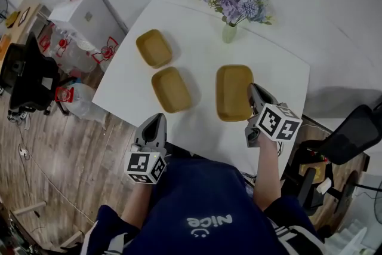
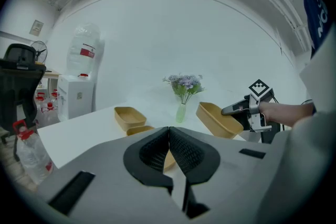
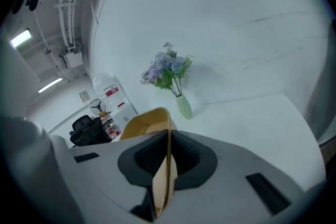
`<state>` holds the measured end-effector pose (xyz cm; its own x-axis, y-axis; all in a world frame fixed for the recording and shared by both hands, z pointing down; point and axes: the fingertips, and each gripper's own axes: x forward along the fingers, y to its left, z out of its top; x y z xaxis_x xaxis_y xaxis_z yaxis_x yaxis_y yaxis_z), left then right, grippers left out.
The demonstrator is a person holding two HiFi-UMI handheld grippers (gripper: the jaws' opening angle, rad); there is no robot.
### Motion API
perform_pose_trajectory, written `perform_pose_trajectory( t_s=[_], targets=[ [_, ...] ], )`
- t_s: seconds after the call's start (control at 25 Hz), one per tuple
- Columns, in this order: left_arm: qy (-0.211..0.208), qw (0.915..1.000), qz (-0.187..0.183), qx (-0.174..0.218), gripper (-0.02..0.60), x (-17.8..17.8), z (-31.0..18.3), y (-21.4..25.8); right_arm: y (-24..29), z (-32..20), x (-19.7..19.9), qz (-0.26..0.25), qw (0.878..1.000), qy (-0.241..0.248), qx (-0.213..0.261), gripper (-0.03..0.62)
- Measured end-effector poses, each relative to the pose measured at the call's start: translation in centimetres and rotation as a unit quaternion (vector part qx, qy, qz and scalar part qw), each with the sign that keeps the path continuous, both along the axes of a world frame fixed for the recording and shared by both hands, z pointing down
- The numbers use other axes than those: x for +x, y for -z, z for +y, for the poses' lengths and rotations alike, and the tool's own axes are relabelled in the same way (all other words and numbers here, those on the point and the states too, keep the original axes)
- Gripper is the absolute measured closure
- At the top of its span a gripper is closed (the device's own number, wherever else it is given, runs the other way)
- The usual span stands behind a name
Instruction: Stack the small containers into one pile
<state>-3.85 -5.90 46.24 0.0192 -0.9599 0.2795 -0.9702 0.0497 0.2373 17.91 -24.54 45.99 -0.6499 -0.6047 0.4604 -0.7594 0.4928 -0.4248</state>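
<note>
Container (image 1: 233, 91), perhaps aloft, in right tongs (image 3: 168, 139)

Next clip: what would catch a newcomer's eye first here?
The right gripper is clamped on the right wall of the large tan container, at the right of the white table. Left of it sit the near small container and the far small container; a vase of purple flowers stands at the far edge.

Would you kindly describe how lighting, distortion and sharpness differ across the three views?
Head view: even light, sharp, soft shadows on the white table. Left gripper view: fisheye bends straight lines, corners go dark, mosaic patch at top. Right gripper view: same fisheye, tilted, held container sharp.
</note>
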Motion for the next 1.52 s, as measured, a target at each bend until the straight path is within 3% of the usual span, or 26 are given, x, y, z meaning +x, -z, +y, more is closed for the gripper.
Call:
perform_pose_trajectory(
  t_s=[0.28, 0.8, 1.08, 1.52],
  targets=[
    [0.028, 0.9996, -0.004, -0.003, 0.561, -7.4, -0.1, 0.3, 0.3, 0.8, -8.1, 0.01, 0.999, 0.046, 0.0, 0.539],
    [0.009, 1.0, 0.003, -0.001, 0.561, -13.7, -1.6, -0.1, -0.5, 2.0, -19.4, 0.021, 0.991, 0.129, -0.005, 0.539],
    [0.004, 1.0, 0.007, -0.001, 0.561, -16.4, -1.4, -0.3, -2.1, 3.4, -23.2, 0.027, 0.98, 0.195, -0.012, 0.539],
    [-0.017, 0.9995, 0.023, -0.01, 0.561, -18.8, -2.6, -1.5, -5.7, 3.2, -26.2, 0.071, 0.969, 0.233, -0.033, 0.539]
  ],
)
